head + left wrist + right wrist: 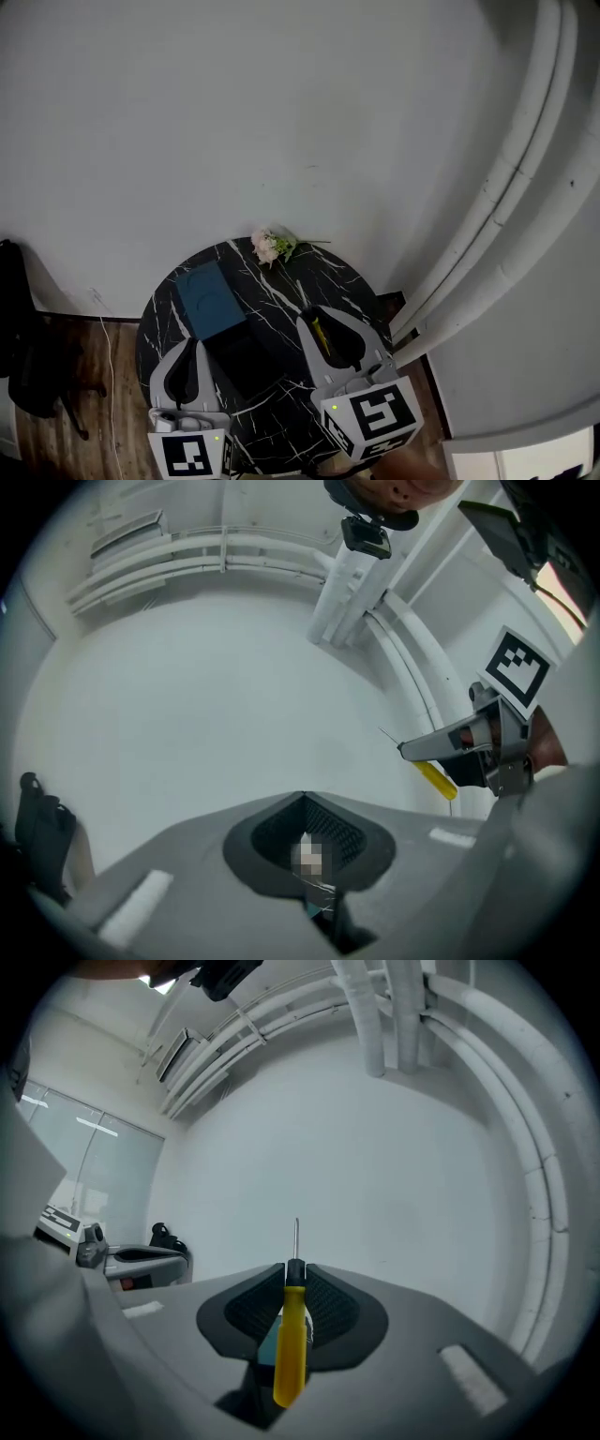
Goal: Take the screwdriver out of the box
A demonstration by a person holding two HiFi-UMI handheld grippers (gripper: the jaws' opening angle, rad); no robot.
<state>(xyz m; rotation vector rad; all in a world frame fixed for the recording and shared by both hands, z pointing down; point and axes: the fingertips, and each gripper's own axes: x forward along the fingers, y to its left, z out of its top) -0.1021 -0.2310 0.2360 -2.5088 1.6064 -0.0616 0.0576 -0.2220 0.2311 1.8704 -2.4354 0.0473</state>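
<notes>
One screwdriver (291,1344) pinched in right claw (293,1274), left claw (303,801) closed

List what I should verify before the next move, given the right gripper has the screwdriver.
1. Screwdriver clamped in right gripper: ok.
2. Screwdriver out of the box: ok, held to its right in the head view.
3. Grip mid-handle: not ok, it pinches the black collar and the yellow handle sticks out behind.
4. Left gripper shut, empty: ok.
5. Blue lid off, lying on the table beside the box: ok.
6. Box otherwise empty: cannot tell, interior dark.
</notes>
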